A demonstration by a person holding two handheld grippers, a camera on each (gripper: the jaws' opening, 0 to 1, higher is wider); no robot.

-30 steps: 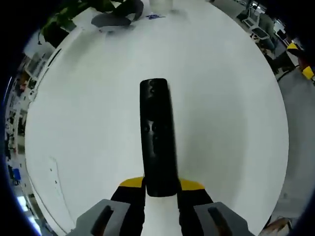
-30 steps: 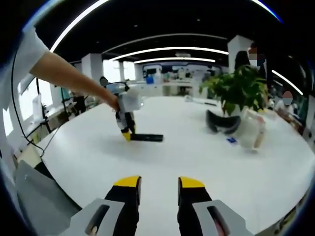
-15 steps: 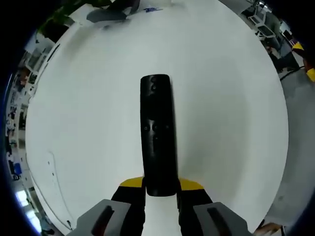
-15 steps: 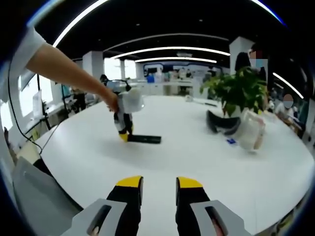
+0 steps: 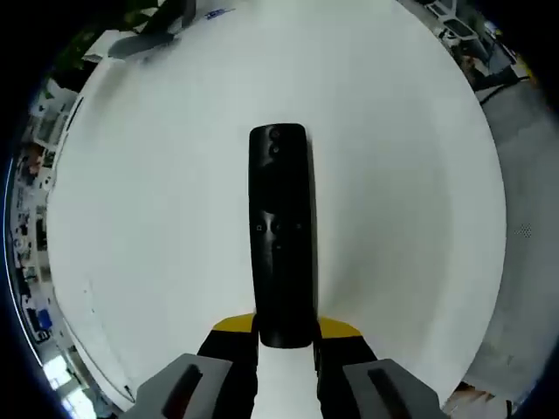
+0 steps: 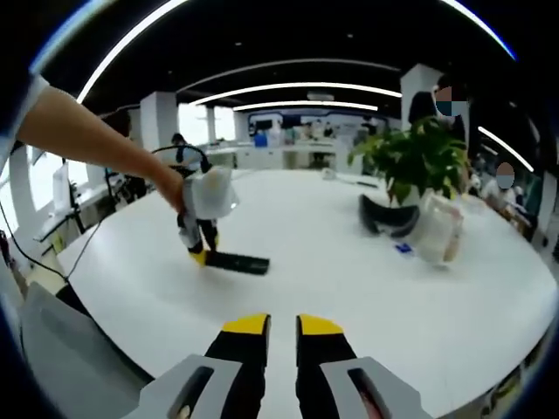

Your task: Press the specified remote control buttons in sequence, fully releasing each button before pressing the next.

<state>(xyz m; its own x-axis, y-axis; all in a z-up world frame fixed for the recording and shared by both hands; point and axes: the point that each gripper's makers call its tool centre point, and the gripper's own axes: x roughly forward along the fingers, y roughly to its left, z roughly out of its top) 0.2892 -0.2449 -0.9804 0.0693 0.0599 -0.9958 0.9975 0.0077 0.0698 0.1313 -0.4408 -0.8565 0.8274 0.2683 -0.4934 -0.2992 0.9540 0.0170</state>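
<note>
A black remote control [image 5: 279, 236] lies lengthwise on the white table [image 5: 419, 175], buttons up. My left gripper [image 5: 284, 327] is shut on its near end. In the right gripper view the same remote [image 6: 236, 261] rests flat on the table, and the left gripper [image 6: 199, 255] holds its left end from above, carried by a person's arm [image 6: 96, 140]. My right gripper [image 6: 283, 325] hovers over the table's near side, well short of the remote. Its jaws are drawn almost together with nothing between them.
A potted plant [image 6: 424, 161], a dark headset [image 6: 389, 218] and a pale bag-like thing [image 6: 434, 234] stand at the table's far right. The dark headset [image 5: 148, 39] sits at the top left of the left gripper view. Bare white tabletop [image 6: 349, 271] surrounds the remote.
My right gripper's jaws have narrowed from a wide gap to a slim one. Both views have shifted a little. The remote stays in the left gripper's hold.
</note>
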